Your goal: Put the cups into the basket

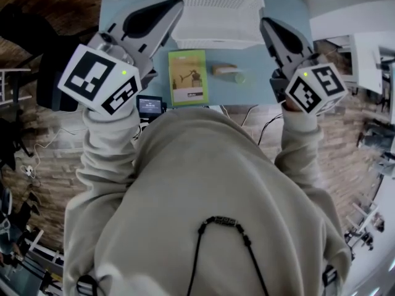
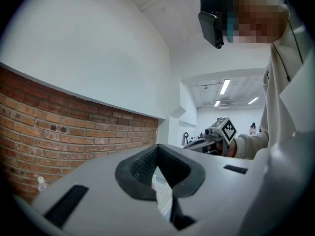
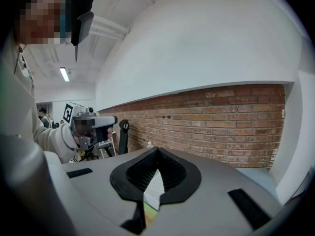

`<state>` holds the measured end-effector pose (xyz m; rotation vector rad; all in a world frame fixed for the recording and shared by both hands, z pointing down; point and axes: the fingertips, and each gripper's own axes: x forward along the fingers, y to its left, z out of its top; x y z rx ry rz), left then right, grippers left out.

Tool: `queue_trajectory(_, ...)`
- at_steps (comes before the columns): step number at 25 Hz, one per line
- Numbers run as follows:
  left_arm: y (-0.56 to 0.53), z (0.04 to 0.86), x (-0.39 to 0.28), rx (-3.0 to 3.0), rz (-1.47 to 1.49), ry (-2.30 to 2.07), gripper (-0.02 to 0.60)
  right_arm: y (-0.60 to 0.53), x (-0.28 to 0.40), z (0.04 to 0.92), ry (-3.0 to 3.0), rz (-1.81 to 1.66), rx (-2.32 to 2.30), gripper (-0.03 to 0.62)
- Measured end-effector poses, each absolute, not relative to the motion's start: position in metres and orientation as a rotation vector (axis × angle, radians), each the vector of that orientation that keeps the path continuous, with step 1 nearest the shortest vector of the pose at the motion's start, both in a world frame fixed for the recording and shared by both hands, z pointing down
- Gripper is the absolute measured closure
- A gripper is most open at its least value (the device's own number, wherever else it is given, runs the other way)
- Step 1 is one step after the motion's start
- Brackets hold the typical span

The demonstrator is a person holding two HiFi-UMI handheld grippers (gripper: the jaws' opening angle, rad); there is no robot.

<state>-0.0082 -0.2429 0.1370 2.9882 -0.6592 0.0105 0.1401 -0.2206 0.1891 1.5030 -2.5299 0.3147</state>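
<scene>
White basket (image 1: pixel 216 39) on blue table (image 1: pixel 256 57), cup (image 1: pixel 229 73) lying nearby, outside it

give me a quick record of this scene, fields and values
basket: white, at the far side of the table, no cup seen inside
cup: on its side on the table, in front of the basket, right of the green booklet
left gripper: shut, empty, held above the table
right gripper: shut, empty, held above the table
task: not started
</scene>
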Motion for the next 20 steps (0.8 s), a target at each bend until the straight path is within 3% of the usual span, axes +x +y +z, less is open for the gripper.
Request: queue_trajectory(20,-0.244,0.151,0.007,2.901,-0.012,-0.576,0.583,-0.230,0.145,0.213,-2.526,0.374,1.425,0.582)
